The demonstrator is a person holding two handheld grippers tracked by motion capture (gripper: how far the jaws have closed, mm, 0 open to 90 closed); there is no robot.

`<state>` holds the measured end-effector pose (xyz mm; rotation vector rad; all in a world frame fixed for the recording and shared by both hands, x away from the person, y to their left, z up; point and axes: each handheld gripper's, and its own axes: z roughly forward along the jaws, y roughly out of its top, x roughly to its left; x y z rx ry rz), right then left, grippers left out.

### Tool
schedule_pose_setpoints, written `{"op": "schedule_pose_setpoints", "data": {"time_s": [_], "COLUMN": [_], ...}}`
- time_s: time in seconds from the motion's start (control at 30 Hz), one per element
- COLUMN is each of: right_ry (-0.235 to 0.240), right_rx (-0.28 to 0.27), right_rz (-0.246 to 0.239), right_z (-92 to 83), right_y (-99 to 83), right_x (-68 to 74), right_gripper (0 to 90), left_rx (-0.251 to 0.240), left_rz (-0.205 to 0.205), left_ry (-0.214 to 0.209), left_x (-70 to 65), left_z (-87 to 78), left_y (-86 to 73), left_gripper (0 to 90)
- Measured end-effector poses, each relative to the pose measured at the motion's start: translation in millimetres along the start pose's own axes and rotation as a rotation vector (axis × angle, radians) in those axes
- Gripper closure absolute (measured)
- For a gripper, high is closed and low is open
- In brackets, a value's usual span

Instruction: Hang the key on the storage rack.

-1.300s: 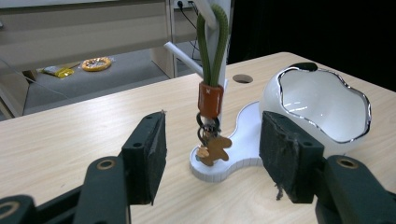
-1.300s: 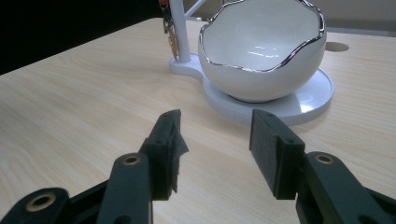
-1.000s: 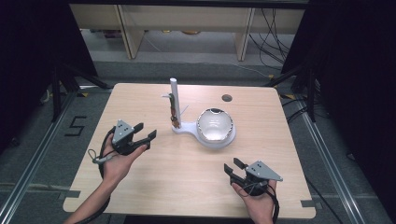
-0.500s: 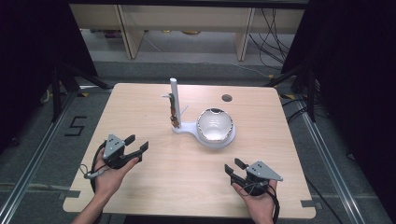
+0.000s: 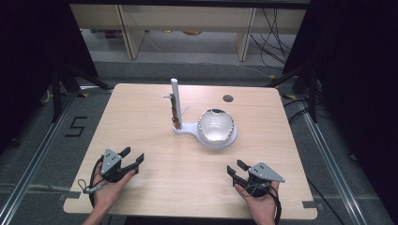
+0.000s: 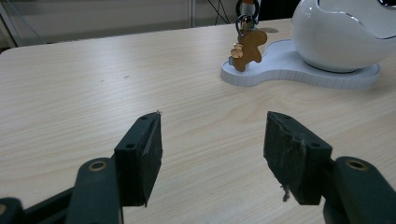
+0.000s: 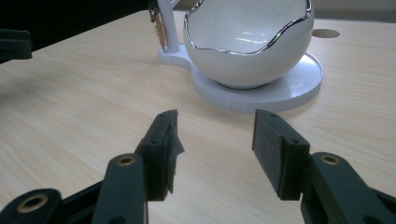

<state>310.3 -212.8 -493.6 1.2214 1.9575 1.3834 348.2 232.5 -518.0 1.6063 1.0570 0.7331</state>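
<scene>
I hold the left gripper (image 5: pixel 133 156) with jaws spread, grasping nothing; my right gripper (image 5: pixel 236 168) likewise gapes empty near the white bowl (image 5: pixel 215 125) on the table (image 5: pixel 141 112).

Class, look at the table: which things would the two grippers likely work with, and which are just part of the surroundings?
Likely in the job:
white bowl
stand
brown keychain charm hanging on it
left gripper and right gripper, both open

Just surroundings:
table hole
floor marking "5"
</scene>
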Motion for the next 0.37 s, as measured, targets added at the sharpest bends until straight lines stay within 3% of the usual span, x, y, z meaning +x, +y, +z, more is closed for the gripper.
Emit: {"op": "schedule_pose_setpoints", "data": {"time_s": [0.37], "right_ry": [0.001], "right_rx": [0.000], "right_rz": [-0.011], "right_z": [-1.5], "right_y": [-3.4], "right_x": [-2.8], "right_gripper": [50.7], "left_rx": [-0.006], "left_rz": [-0.009], "left_ry": [0.015], "left_x": [3.4], "left_z": [-2.6], "left_y": [-6.3], "left_gripper": [36.5]}}
